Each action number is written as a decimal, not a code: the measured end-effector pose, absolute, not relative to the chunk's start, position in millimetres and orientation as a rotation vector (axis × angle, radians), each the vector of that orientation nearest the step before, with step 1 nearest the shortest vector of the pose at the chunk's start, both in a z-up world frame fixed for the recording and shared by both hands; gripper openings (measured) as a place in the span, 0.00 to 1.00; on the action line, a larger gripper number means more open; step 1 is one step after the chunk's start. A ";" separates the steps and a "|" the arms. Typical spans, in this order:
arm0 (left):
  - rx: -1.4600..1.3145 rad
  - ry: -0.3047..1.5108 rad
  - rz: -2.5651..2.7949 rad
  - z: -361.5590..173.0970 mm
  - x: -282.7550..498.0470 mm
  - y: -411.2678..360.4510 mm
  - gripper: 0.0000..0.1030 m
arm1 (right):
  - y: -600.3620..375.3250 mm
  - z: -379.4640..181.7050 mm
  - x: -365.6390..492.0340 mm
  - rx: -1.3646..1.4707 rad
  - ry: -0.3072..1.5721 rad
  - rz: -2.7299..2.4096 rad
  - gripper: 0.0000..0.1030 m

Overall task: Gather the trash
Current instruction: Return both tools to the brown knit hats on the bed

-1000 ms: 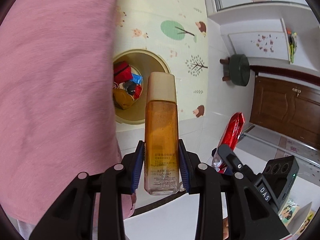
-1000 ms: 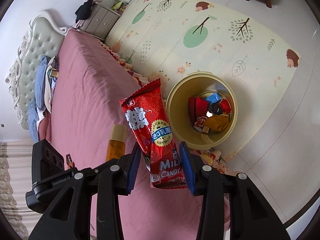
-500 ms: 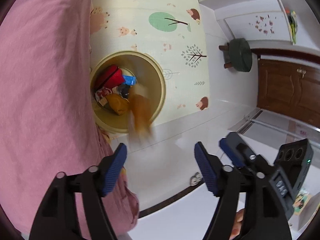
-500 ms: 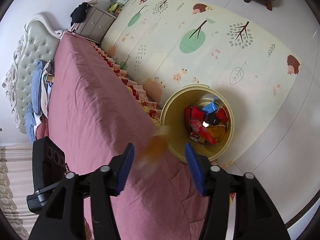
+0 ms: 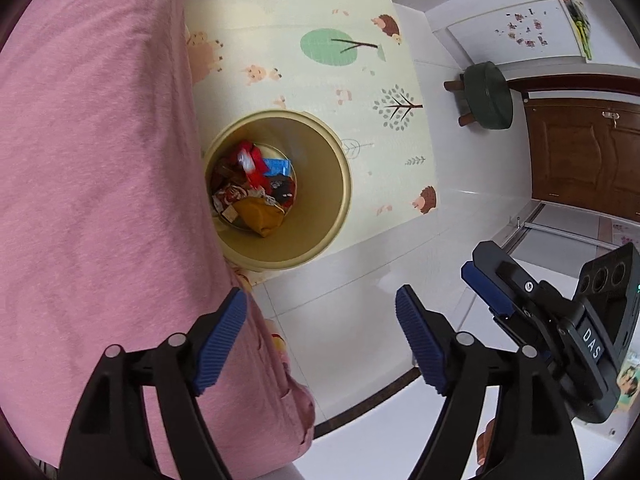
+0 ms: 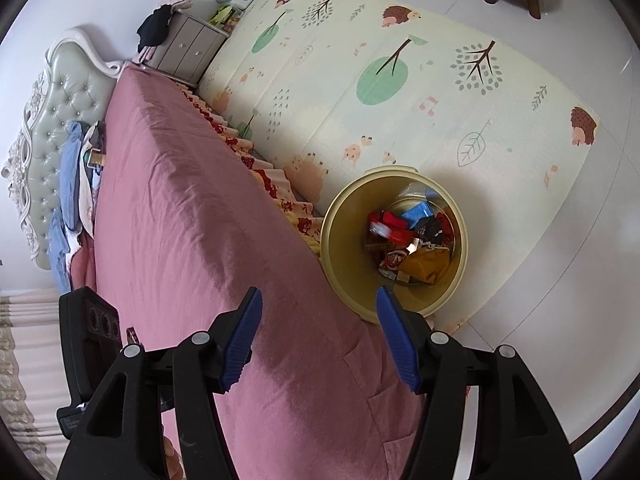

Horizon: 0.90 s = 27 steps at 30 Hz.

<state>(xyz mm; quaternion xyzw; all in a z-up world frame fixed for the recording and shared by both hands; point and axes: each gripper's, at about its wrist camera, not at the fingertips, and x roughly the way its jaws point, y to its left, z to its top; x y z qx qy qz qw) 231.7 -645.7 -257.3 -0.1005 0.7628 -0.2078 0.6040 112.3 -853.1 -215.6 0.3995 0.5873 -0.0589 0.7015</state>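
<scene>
Both wrist views steeply above bin

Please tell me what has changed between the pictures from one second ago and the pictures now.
The left gripper let go of the amber bottle and its jaws are opening, with nothing between them. The right gripper released the red candy bag and is open and empty too. Both things are gone from the grippers; a red wrapper now lies on top in the yellow bin. The bin stayed beside the pink bed.

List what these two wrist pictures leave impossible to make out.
- Left wrist view: the pink bedspread hides the left edge of the yellow bin.
- Both views: trash in the bin is jumbled, labels too small to read.
- Right wrist view: the items on the bedside cabinet are too small to identify.
</scene>
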 end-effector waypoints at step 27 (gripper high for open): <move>-0.379 1.669 -0.261 -228.1 162.3 -369.3 0.92 | -618.5 -193.3 94.8 0.675 1.415 0.044 0.71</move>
